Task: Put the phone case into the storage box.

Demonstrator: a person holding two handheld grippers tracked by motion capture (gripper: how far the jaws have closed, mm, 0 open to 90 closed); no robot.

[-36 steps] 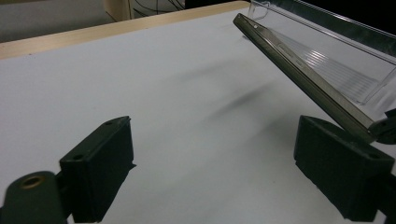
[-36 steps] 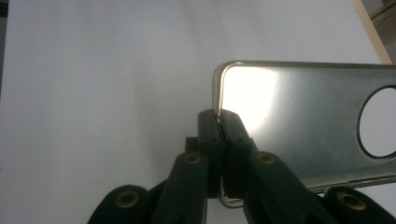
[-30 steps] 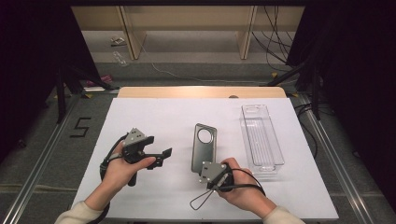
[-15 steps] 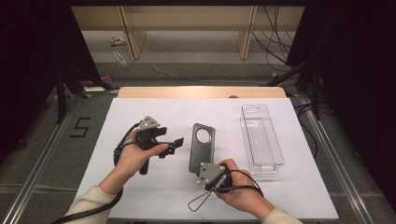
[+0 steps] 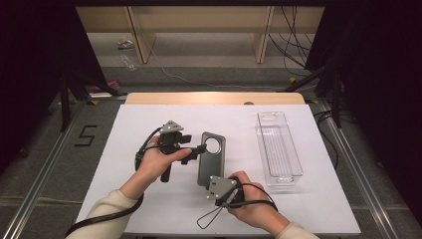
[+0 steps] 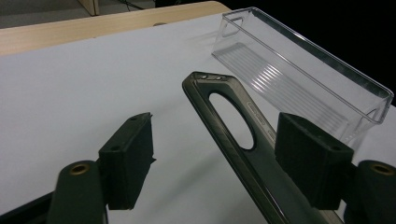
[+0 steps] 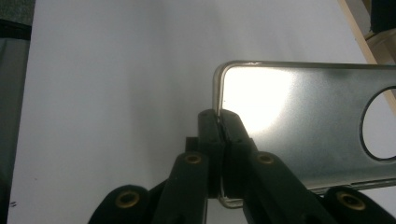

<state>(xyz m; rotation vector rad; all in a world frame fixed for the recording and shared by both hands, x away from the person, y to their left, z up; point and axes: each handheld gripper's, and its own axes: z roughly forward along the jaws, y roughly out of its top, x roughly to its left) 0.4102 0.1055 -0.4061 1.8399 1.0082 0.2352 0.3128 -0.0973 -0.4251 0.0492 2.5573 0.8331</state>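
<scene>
The right gripper [image 7: 218,122] pinches the thin, bendy, slippery phone case [image 5: 211,158] at its lower edge, while the left gripper's [image 6: 224,154] fingers have been closing around its top.

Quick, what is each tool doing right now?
Left tool: open, jaws just closing in around the phone case, not yet gripping.
Right tool: shut on the case's edge.
</scene>
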